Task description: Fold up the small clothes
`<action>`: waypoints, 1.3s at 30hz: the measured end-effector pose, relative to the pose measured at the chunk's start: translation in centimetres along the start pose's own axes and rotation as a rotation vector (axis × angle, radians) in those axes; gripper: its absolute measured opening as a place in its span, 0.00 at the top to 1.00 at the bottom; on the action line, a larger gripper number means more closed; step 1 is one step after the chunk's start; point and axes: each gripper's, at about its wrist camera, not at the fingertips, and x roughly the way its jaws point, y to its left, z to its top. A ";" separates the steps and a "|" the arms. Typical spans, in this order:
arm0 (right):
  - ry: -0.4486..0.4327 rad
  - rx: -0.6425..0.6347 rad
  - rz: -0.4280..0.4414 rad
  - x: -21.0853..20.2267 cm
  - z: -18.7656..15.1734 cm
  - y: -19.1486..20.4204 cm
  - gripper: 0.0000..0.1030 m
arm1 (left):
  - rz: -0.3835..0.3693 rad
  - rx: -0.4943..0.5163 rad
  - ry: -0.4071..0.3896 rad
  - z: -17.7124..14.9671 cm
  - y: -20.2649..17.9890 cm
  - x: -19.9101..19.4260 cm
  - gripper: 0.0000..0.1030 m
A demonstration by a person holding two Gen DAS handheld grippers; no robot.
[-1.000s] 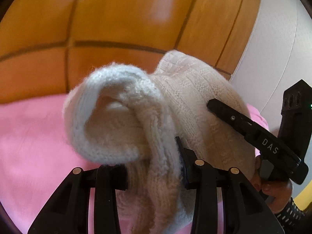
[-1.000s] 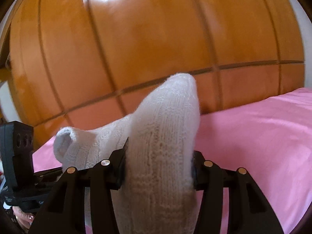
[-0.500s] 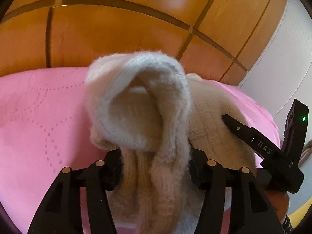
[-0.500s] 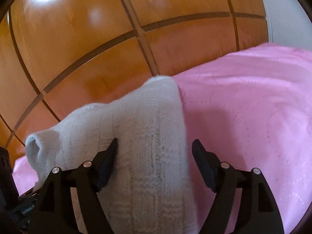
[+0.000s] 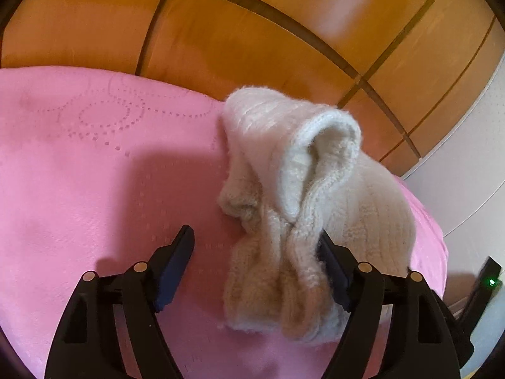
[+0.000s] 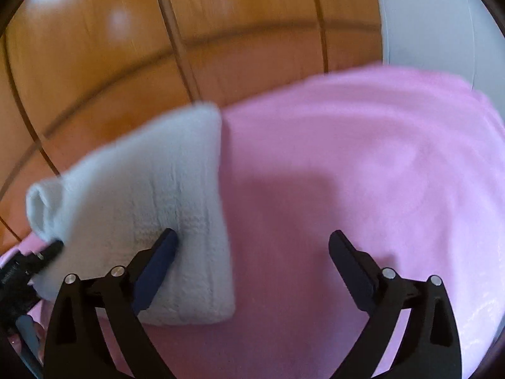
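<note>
Lying bunched on the pink bedcover [image 5: 94,189], the white knitted garment [image 5: 303,208] touches one finger of each wide-open gripper, left gripper [image 5: 254,262] and right gripper [image 6: 252,246]

My right wrist view is motion-blurred; my left is sharp. Glare spots shine on the wooden panels [image 6: 104,72] above the pink bedcover [image 5: 94,173], where my tongs cast soft shadows. Fisheye bends edges.
</note>
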 end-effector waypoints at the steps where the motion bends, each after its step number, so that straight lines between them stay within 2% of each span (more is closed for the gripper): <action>1: 0.000 0.006 0.001 0.0 0.0 -0.1 0.03 | 0.015 0.016 -0.006 -0.2 -0.3 -0.1 0.26; 10: -0.029 0.008 -0.025 -1.3 -0.6 0.0 0.03 | 0.136 0.135 -0.089 -2.6 -2.7 -2.4 0.22; 14: -0.091 -0.021 -0.059 -2.1 -0.4 0.8 0.02 | 0.191 0.186 -0.149 -4.1 -3.7 -4.4 0.15; 16: -0.125 -0.045 -0.061 -3.1 -0.8 1.3 0.02 | 0.201 0.188 -0.165 -4.6 -3.7 -5.2 0.15; 20: -0.185 -0.082 -0.078 -4.9 -1.8 2.2 0.02 | 0.258 0.183 -0.212 -5.7 -3.7 -7.1 0.08; 22: -0.207 -0.103 -0.073 -5.8 -2.4 2.6 0.02 | 0.276 0.159 -0.247 -6.1 -3.4 -8.4 0.04; 24: -0.218 -0.126 -0.066 -6.5 -2.9 3.1 0.02 | 0.284 0.135 -0.267 -6.5 -3.0 -9.3 0.04; 28: -0.206 -0.176 -0.063 -7.6 -4.0 4.1 0.02 | 0.337 0.115 -0.262 -7.1 -2.4 -10.4 0.04; 31: -0.187 -0.181 -0.073 -8.2 -4.7 4.4 0.02 | 0.338 0.128 -0.242 -7.6 -2.2 -11.2 0.04; 37: -0.181 -0.150 -0.027 -10.7 -6.3 4.2 0.02 | 0.466 0.209 -0.245 -8.7 -3.8 -13.1 0.04; 39: -0.196 -0.147 -0.036 -11.7 -6.7 4.2 0.02 | 0.474 0.232 -0.258 -9.1 -4.4 -13.8 0.04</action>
